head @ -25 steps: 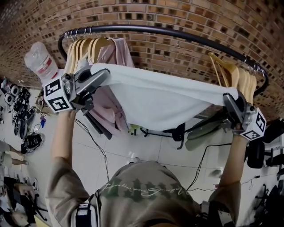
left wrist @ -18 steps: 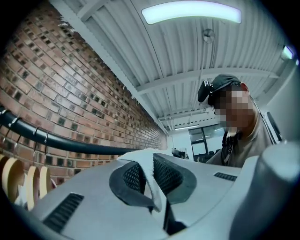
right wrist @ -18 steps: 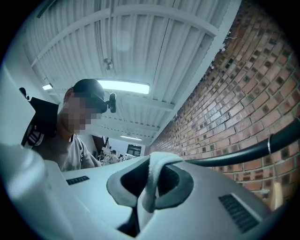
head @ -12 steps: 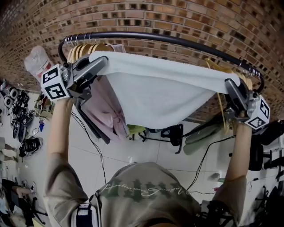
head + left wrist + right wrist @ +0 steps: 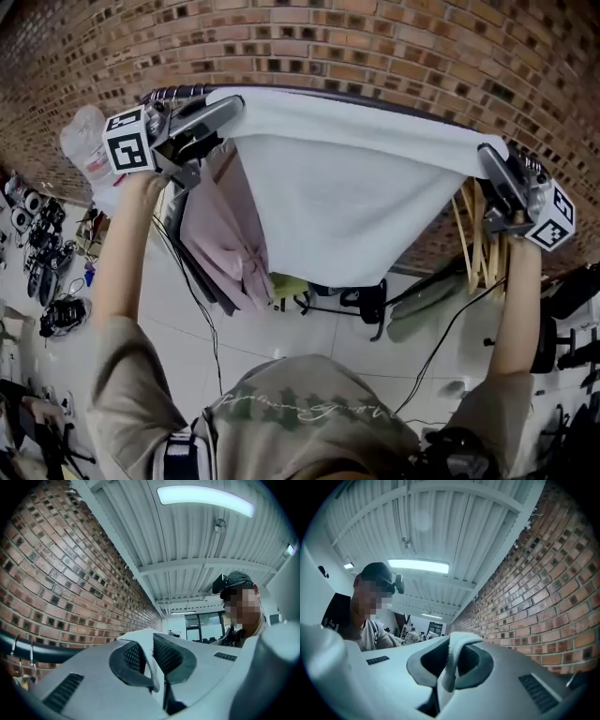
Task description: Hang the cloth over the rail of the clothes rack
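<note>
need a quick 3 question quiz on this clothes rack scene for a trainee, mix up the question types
1. True or false: the left gripper and the right gripper are each shut on the white cloth.
2. What hangs on the rail beside the left gripper? A pink garment; B blue jeans; C red scarf.
3. Fill in: the wall behind the rail is ___.
Key: 1 true; 2 A; 3 brick.
</note>
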Tool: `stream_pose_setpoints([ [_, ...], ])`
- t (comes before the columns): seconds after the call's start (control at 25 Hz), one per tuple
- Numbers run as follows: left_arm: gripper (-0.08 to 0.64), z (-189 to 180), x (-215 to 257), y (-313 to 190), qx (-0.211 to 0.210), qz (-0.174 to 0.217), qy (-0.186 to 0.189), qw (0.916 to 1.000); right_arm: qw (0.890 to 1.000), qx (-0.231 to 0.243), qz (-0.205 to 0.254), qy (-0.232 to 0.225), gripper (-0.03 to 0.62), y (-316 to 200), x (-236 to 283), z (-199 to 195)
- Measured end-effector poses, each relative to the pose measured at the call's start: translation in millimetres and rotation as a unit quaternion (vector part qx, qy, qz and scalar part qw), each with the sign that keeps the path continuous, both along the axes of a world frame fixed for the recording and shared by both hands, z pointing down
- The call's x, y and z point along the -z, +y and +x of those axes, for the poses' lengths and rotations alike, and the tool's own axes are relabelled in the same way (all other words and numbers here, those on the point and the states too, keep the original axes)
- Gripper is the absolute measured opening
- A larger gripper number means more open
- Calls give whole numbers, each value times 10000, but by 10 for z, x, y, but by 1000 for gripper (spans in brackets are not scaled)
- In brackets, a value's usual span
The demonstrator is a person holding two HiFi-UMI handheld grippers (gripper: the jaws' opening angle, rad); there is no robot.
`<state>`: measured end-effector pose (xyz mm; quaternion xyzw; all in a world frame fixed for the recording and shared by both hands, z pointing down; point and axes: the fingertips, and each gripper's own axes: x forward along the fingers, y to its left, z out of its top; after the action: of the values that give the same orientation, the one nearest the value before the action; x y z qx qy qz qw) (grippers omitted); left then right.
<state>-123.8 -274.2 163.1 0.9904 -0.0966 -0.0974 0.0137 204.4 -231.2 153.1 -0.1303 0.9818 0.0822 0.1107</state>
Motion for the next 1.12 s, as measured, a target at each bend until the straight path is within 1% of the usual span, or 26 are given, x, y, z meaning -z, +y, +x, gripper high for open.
stream_pose_setpoints([
  [0.12,17,6,152,-117,-42,-42,-69,10000,10000,-26,-47,48,18,-130,198,-8],
  [0.28,17,6,395,-315,-131,-120,-117,9998,9998,-64,70,177,18,-295,538,-33],
  [0.4,17,-4,381,-305,-237,-197,-62,9995,9995,-148,153,213,18,-287,553,-45],
  [0.52,17,-3,426,-309,-271,-177,44,9995,9993,-243,65,262,18,-348,522,-8],
  [0.6,17,3,493,-338,-227,-125,78,9996,9993,-253,18,267,18,-380,535,8],
  [0.76,17,-10,673,-437,-78,-31,102,9999,9988,-352,159,286,20,-444,680,-33],
  [0.96,17,-46,873,-589,314,114,-43,9994,9992,-351,48,180,18,-629,852,-72],
  [1.12,17,-43,1035,-662,417,218,56,9989,9992,-376,18,136,18,-732,1000,-84],
])
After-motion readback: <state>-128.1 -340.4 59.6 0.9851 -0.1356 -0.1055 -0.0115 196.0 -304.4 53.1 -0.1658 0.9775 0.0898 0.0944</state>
